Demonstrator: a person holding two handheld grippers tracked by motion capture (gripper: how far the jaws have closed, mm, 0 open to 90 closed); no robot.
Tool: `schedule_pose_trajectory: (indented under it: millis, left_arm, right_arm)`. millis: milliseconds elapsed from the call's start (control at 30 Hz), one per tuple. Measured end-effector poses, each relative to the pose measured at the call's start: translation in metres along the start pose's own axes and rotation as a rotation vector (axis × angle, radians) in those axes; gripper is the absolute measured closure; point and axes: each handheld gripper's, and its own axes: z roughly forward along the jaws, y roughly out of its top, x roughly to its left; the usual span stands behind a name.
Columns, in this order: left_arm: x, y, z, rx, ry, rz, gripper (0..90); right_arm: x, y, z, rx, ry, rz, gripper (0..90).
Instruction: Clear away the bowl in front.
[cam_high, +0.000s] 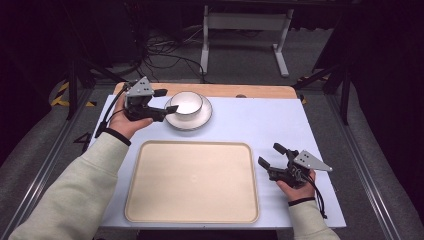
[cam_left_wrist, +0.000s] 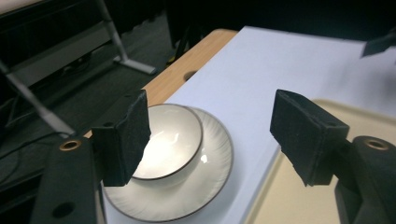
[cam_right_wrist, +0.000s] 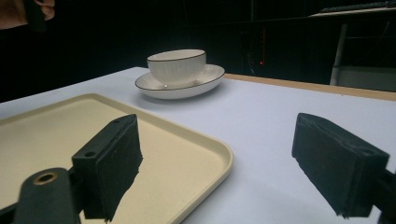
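A white bowl (cam_high: 187, 102) with a dark rim stands on a white plate (cam_high: 202, 120) at the back of the white table top, left of centre. My left gripper (cam_high: 167, 101) hovers at the bowl's left side, open, its pads touching nothing. In the left gripper view, one jaw overlaps the bowl (cam_left_wrist: 170, 140) near its rim and the other hangs over the mat beside the plate (cam_left_wrist: 210, 158). My right gripper (cam_high: 268, 154) rests open and empty just right of the beige tray (cam_high: 192, 182). The right gripper view looks over the tray's corner (cam_right_wrist: 205, 154) toward the bowl (cam_right_wrist: 177, 65).
The large beige tray (cam_left_wrist: 299, 200) lies empty at the front centre. A wooden strip (cam_high: 250, 91) runs along the table's far edge. Beyond it are a white frame stand (cam_high: 245, 22) and cables (cam_high: 165, 52) on the dark floor.
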Motion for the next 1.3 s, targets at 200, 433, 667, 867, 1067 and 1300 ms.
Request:
schedule_pose_trajectory:
  millis: [200, 433, 667, 867, 1067, 1300]
  left_arm:
    - [0.003, 0.007, 0.015, 0.066, 0.012, 0.069, 33.3]
    - [0.000, 0.019, 0.035, 0.177, 0.011, 0.147, 34.1]
    - [0.001, 0.025, 0.052, 0.275, 0.020, 0.211, 31.3]
    - [0.007, 0.028, 0.064, 0.324, 0.005, 0.233, 31.4]
    - [0.004, 0.027, 0.080, 0.340, -0.032, 0.239, 33.4]
    - [0.008, 0.023, 0.096, 0.398, -0.096, 0.241, 38.4]
  right_arm:
    - [0.000, 0.000, 0.000, 0.001, 0.002, -0.001, 16.7]
    - [0.000, 0.000, 0.000, 0.000, 0.006, -0.003, 17.1]
    - [0.000, 0.000, 0.000, 0.003, 0.014, -0.006, 18.2]
    - [-0.001, 0.000, 0.000, 0.002, 0.017, -0.002, 18.3]
    - [-0.001, 0.000, 0.000, 0.000, 0.018, -0.002, 18.4]
    - [-0.001, 0.000, 0.000, -0.002, 0.017, -0.001, 18.5]
